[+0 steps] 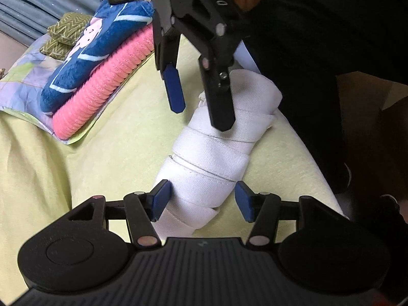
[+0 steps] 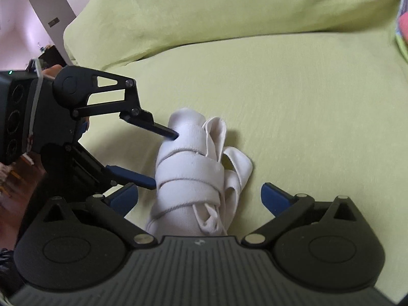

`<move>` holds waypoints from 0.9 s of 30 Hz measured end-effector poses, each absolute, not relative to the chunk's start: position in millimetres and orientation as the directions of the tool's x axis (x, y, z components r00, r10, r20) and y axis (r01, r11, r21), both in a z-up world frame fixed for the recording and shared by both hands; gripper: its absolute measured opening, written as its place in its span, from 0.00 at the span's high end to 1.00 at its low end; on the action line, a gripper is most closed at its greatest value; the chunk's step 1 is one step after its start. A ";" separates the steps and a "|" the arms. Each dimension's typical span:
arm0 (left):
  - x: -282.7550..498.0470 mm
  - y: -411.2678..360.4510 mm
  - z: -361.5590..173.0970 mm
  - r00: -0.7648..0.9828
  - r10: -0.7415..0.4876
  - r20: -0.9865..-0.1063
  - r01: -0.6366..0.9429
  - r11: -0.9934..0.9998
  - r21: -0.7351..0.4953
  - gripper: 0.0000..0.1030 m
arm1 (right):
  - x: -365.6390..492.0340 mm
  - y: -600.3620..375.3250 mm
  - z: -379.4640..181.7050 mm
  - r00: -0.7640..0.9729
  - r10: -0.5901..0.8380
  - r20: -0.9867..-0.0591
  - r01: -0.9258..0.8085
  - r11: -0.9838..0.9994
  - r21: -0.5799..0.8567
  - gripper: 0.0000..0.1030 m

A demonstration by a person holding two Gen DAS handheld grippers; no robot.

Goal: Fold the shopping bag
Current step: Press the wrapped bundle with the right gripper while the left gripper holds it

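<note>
The white shopping bag (image 1: pixel 211 158) lies rolled into a tight bundle on a yellow-green cover (image 1: pixel 97 158), bound round by its own straps. My left gripper (image 1: pixel 201 201) is open and straddles the bundle's near end; its left pad (image 1: pixel 160 201) touches the fabric. My right gripper (image 1: pixel 201 116) hangs open over the far end, pointing down. In the right wrist view the bag (image 2: pixel 188 168) runs between the open right gripper (image 2: pixel 200 197), with loose strap loops (image 2: pixel 224 153) spilling from its right side. The left gripper (image 2: pixel 163 158) comes in from the left, its fingertips at the bundle's side.
A folded blue towel (image 1: pixel 97 51) sits on a pink one (image 1: pixel 102 81) at the left, with olive patterned cushions (image 1: pixel 66 33) behind. A person in dark clothing (image 1: pixel 318 51) stands at the right. A yellow-green back cushion (image 2: pixel 204 12) rises behind the bag.
</note>
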State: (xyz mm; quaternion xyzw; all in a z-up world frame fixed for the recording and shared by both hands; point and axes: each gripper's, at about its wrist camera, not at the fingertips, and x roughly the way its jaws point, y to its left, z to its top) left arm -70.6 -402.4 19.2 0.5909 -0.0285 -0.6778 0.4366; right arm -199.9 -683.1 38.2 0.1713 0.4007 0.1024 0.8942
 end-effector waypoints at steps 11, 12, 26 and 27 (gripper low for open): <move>-65.8 -404.7 17.7 0.067 -0.631 -0.773 0.547 -0.624 0.557 0.43 | -146.1 -691.8 5.5 0.601 0.425 -0.677 -0.152 0.892 0.425 0.00; -65.2 -404.6 17.4 0.065 -0.633 -0.771 0.547 -0.624 0.558 0.43 | -145.2 -689.4 5.0 0.604 0.417 -0.679 -0.152 0.897 0.416 0.00; -61.4 -406.9 17.2 0.055 -0.647 -0.760 0.543 -0.619 0.567 0.43 | -154.7 -655.5 32.6 0.570 0.231 -0.788 -0.066 0.969 0.236 0.34; -60.7 -407.1 17.3 0.052 -0.647 -0.761 0.543 -0.621 0.565 0.43 | -153.0 -655.6 33.0 0.558 0.231 -0.797 -0.069 0.970 0.232 0.34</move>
